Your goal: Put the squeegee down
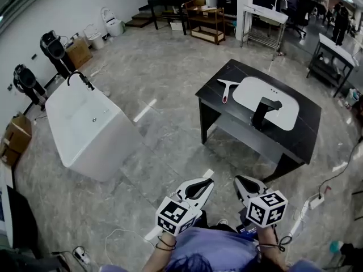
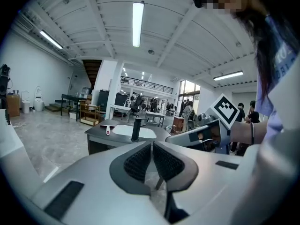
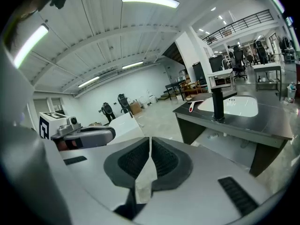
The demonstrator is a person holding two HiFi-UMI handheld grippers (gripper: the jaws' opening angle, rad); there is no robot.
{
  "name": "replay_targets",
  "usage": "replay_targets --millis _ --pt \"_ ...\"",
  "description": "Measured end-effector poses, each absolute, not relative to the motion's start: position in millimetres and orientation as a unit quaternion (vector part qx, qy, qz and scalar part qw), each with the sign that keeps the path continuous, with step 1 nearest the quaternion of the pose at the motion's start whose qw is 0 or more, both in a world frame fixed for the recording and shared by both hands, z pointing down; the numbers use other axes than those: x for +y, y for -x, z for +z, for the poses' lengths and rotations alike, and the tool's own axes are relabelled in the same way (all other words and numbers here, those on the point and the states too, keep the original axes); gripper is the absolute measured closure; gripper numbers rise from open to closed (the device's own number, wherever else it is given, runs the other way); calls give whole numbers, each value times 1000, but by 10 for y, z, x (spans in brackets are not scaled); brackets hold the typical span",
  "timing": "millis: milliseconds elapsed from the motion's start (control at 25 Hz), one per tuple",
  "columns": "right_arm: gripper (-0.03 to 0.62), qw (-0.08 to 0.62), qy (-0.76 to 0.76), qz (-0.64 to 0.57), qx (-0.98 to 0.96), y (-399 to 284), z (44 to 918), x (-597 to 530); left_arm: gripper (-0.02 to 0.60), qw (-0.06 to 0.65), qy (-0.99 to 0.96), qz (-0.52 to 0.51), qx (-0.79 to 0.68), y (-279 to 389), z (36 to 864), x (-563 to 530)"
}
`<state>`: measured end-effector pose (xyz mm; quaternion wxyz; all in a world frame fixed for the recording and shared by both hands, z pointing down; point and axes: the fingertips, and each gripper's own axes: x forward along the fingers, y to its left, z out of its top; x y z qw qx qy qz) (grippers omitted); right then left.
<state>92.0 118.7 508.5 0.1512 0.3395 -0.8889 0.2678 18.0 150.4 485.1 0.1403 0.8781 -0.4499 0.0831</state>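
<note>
Left hand-held gripper (image 1: 206,182): clenched, empty. Right hand-held gripper (image 1: 239,179): clenched, empty. Both well apart from the counter (image 1: 309,130). Squeegee (image 1: 227,87): on counter, left end, apparently lying flat. Sink (image 1: 249,92): set in counter top. Faucet (image 1: 264,110): upright on counter.

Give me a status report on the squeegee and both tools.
Left tool shut, empty. Right tool shut, empty. Squeegee lies on black table, beside white basin. Nothing obstructing it.
</note>
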Motion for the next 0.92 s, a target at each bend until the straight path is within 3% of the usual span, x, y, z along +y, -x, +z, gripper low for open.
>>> replay_targets --millis 920 --pt "566 129 -345 267 -891 -1604 5086 1566 555 122 -883 108 -441 -848 4868 1950"
